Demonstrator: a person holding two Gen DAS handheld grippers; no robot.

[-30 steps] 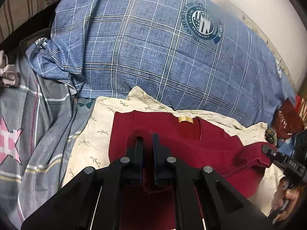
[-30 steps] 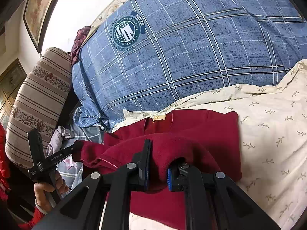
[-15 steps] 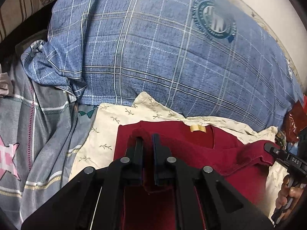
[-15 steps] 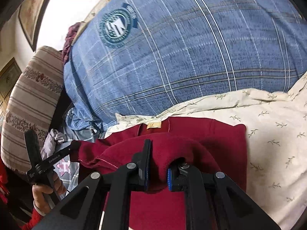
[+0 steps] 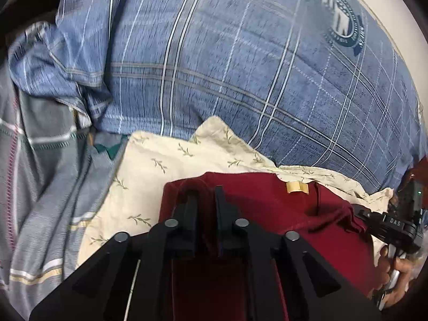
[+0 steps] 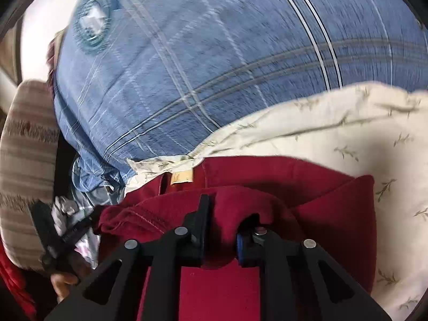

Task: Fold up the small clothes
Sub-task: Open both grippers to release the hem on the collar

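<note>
My left gripper (image 5: 204, 208) and right gripper (image 6: 220, 219) each have maroon cloth between jaws now easing open. The maroon garment (image 5: 315, 214) lies across the cream floral cloth (image 5: 160, 160), its label edge just ahead; neither hand is nearer.

The garment (image 5: 307, 219) is dark red with a tan label (image 5: 297, 187). It lies on a cream cloth (image 5: 165, 160) printed with small olive sprigs, below a blue plaid quilt (image 5: 214, 61) bearing a round navy-and-white emblem (image 5: 339, 24). A grey striped sheet (image 5: 42, 165) is alongside, and a beige striped cushion (image 6: 24, 144).
</note>
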